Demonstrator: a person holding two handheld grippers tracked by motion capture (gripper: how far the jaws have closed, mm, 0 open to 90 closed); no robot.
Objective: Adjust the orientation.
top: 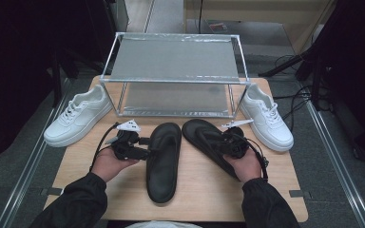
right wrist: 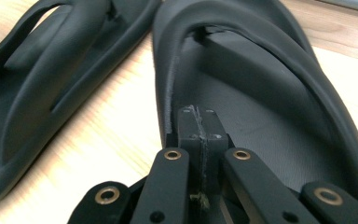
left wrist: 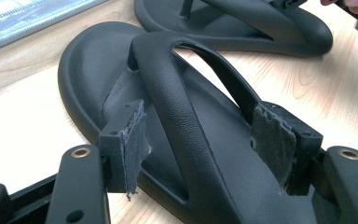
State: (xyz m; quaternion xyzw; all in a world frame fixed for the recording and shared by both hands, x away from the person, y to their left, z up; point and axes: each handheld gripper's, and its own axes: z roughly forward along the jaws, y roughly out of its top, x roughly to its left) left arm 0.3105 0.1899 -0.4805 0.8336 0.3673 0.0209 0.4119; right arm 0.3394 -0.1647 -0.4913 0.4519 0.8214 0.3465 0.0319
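Two black flip-flops lie side by side on the wooden table [top: 199, 194]. My left gripper [top: 145, 141] [left wrist: 200, 135] is open at the left flip-flop [top: 164, 166] [left wrist: 93, 60], its pads [left wrist: 128, 140] standing on either side of the Y-shaped strap [left wrist: 177, 102] without pressing it. My right gripper [top: 223, 140] [right wrist: 199, 126] is shut, pads together, low over the footbed of the right flip-flop [top: 202, 133] [right wrist: 261, 107] near its inner rim. Nothing shows between its pads. Each gripper view also shows the other flip-flop [left wrist: 261, 28] [right wrist: 42, 70].
A white sneaker [top: 78, 116] sits at the table's left edge and another white sneaker [top: 266, 116] at the right. A two-tier metal-framed rack [top: 176, 59] stands at the back, behind the flip-flops. Bare wood lies at the front of the table.
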